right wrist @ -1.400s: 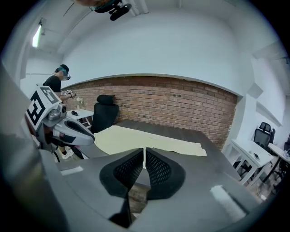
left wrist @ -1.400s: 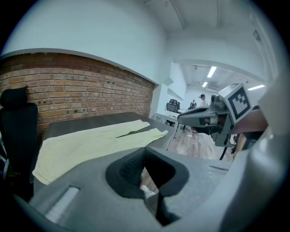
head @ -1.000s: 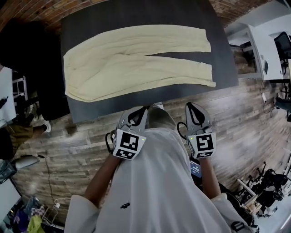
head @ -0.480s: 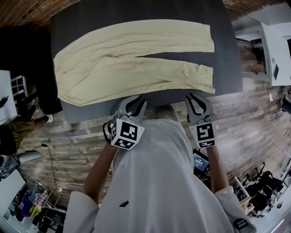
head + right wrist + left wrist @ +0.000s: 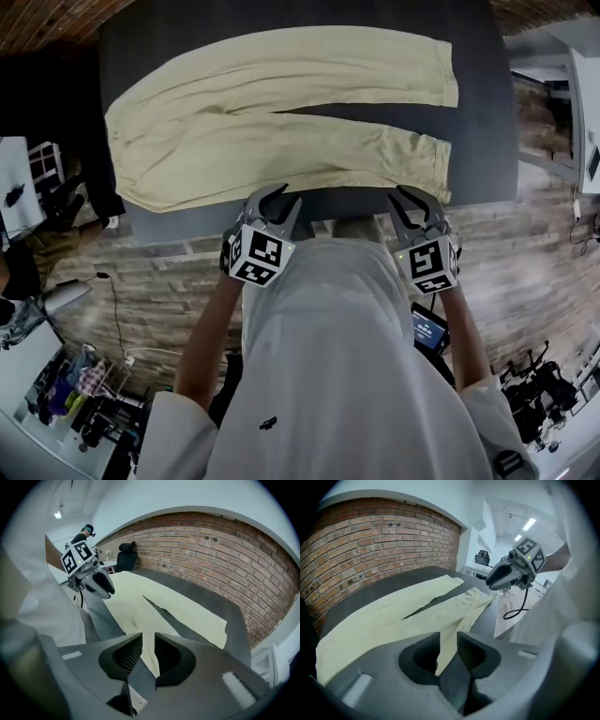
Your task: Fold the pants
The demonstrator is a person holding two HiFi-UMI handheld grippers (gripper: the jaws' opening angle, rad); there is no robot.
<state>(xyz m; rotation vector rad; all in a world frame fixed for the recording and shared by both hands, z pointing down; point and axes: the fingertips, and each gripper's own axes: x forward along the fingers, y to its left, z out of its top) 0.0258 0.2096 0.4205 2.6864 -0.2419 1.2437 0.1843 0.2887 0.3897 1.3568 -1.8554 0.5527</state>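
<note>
Pale yellow pants (image 5: 281, 112) lie flat on the dark grey table (image 5: 478, 94), waist at the left, both legs running right with a narrow gap between them. My left gripper (image 5: 275, 199) hangs at the table's near edge, just short of the near leg's lower hem line. My right gripper (image 5: 417, 199) hangs at the same edge near the near leg's cuff. Both have just been opening, and nothing sits between their jaws. In the left gripper view the pants (image 5: 417, 611) show beyond the left gripper (image 5: 449, 639). In the right gripper view the pants (image 5: 154, 606) show beyond the right gripper (image 5: 148, 644).
A brick wall (image 5: 225, 559) backs the table. Wood-plank floor (image 5: 169, 272) lies between me and the table. A white desk (image 5: 586, 103) stands at the right, clutter and cables (image 5: 66, 394) at the lower left, an office chair (image 5: 125, 555) at the far end.
Both grippers have moved forward and down to the table's near edge. Their jaws, shut a second ago, now stand apart. The pants have not moved.
</note>
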